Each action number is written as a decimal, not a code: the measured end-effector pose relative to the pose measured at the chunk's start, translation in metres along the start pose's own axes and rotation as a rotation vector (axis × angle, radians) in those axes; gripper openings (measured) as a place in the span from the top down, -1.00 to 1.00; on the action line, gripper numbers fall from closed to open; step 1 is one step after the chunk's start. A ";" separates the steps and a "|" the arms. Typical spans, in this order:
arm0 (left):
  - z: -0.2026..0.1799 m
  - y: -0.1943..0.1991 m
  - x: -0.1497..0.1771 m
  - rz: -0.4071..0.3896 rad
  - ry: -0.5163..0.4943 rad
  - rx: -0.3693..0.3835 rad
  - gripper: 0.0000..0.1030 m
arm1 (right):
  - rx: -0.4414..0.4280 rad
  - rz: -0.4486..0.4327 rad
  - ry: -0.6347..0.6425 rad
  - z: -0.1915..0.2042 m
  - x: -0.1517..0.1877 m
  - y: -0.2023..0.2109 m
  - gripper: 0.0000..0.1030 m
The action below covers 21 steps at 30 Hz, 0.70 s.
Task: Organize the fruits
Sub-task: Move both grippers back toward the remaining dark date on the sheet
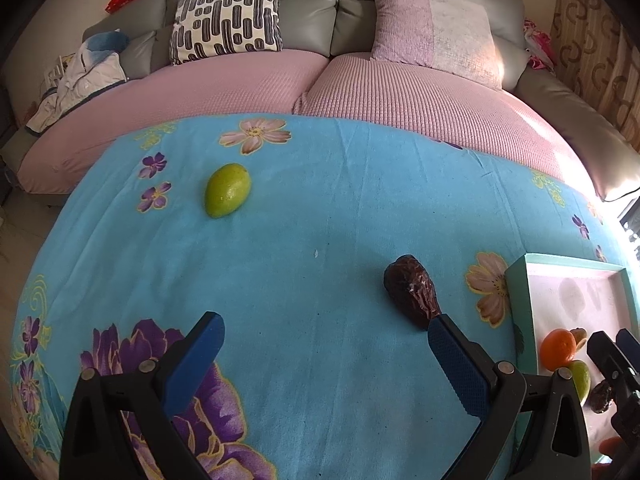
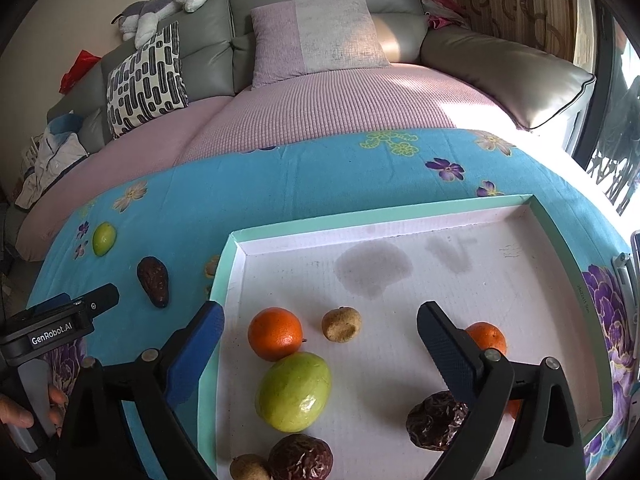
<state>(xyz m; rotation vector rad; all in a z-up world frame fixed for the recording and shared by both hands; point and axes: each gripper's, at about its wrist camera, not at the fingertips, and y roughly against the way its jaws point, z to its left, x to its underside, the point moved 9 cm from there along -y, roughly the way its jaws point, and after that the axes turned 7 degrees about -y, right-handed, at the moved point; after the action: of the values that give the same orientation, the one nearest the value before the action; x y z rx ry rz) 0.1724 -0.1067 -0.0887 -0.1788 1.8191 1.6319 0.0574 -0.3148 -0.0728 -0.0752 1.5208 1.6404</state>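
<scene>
On the blue floral cloth [image 1: 320,208] lie a green fruit [image 1: 227,190] at the far left and a dark wrinkled fruit [image 1: 412,290] just beyond my left gripper's right fingertip. My left gripper [image 1: 325,332] is open and holds nothing. My right gripper [image 2: 320,320] hangs open over the teal-rimmed tray [image 2: 224,280], with nothing between its fingers. Inside the tray are two oranges [image 2: 275,338] [image 2: 486,336], a large green fruit [image 2: 294,390], two small brown fruits [image 2: 340,323], and dark wrinkled fruits [image 2: 434,424] [image 2: 300,460]. The same loose green fruit [image 2: 104,238] and dark fruit [image 2: 153,280] lie left of the tray.
A grey sofa with a pink cover [image 1: 360,88] and cushions [image 1: 228,16] stands behind the cloth. Clothes [image 1: 80,80] are piled on its left arm, and a plush toy [image 2: 168,0] lies on the backrest. A person's hand [image 2: 24,412] holds the left gripper's handle.
</scene>
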 end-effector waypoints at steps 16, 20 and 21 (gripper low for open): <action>0.089 0.003 -0.002 0.000 0.099 -0.013 -1.00 | -0.099 -0.052 0.039 0.072 -0.003 -0.006 -0.89; 0.107 0.004 -0.006 -0.005 0.143 -0.017 -1.00 | -0.129 -0.054 0.058 0.096 0.000 -0.011 -0.89; 0.110 0.003 -0.008 -0.005 0.140 -0.019 -1.00 | -0.137 -0.054 0.065 0.102 0.000 -0.013 -0.89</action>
<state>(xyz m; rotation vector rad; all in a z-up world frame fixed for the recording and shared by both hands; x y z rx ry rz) 0.2194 -0.0075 -0.0805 -0.3127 1.9053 1.6707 0.1153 -0.2316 -0.0574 -0.2440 1.4409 1.7120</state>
